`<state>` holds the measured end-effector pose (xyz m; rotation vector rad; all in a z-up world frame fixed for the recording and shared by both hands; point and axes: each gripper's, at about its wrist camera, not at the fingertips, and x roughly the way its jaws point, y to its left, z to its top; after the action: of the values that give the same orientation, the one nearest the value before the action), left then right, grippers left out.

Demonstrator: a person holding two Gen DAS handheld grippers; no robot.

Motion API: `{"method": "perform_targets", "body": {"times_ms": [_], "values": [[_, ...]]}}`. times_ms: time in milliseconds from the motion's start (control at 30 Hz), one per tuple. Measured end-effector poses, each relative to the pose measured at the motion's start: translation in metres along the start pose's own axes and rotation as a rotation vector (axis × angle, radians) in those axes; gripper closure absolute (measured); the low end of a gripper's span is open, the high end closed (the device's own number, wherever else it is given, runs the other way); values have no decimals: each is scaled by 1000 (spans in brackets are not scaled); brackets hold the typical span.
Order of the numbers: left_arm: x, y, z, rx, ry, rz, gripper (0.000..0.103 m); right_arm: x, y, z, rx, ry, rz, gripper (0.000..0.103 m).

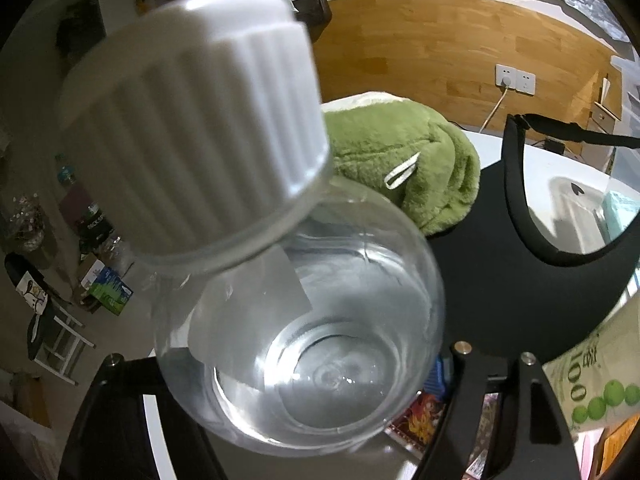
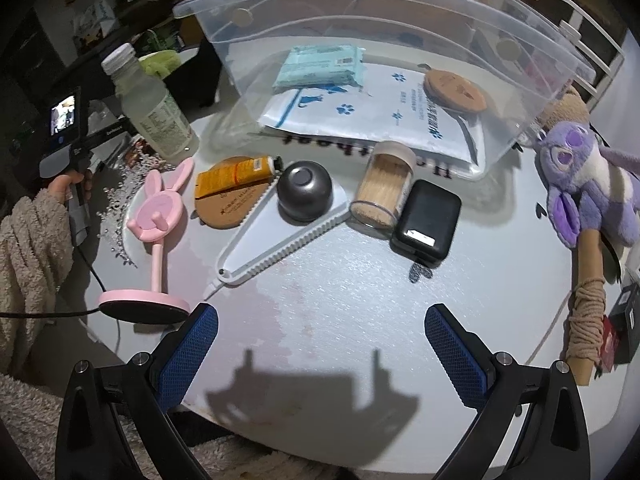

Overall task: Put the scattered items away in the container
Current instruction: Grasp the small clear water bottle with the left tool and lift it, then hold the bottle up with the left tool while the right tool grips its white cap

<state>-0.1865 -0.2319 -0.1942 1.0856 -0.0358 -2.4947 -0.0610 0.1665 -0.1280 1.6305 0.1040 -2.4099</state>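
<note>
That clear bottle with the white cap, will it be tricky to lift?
Probably a bit. The bottle looks smooth and round, so it may slip between the left gripper's jaws. It seems nearly empty, so likely light, and tall enough to tip.

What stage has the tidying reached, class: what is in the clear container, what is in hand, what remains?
Done: the tissue pack, paw-print pouch and cork disc lie in the container. In hand: the bottle sits between the fingers of the left gripper, grip unclear; the right gripper is open, empty. Left: pink rabbit stand, orange tube, metal bowl, toothpick jar, black case, purple plush.
</note>
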Motion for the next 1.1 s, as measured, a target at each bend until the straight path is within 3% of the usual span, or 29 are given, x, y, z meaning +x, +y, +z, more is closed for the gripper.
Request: {"method": "perform_targets", "body": {"times_ms": [200, 300, 400, 567, 633, 767, 900, 1000, 1100], "values": [[-13, 8, -12, 7, 2, -13, 26, -15, 10, 19, -13, -76, 81, 1], [-21, 11, -21, 14, -4, -19, 26, -30, 27, 46, -57, -152, 167, 16], [-31, 15, -34, 29, -25, -28, 26, -47, 63, 84, -174, -239, 281, 20], [-45, 19, -50, 59, -61, -51, 26, -52, 137, 138, -377, -305, 438, 21], [-50, 20, -56, 73, -74, -56, 26, -46, 170, 156, -454, -318, 467, 31], [-59, 20, -66, 86, -101, -58, 26, -18, 228, 178, -561, -227, 529, 40], [-66, 20, -74, 81, -114, -52, 26, 14, 270, 188, -532, -62, 621, 41], [-71, 18, -78, 68, -119, -52, 26, 28, 290, 188, -522, 5, 640, 56], [-73, 17, -80, 59, -122, -51, 26, 39, 303, 183, -516, 92, 668, 59]]}}
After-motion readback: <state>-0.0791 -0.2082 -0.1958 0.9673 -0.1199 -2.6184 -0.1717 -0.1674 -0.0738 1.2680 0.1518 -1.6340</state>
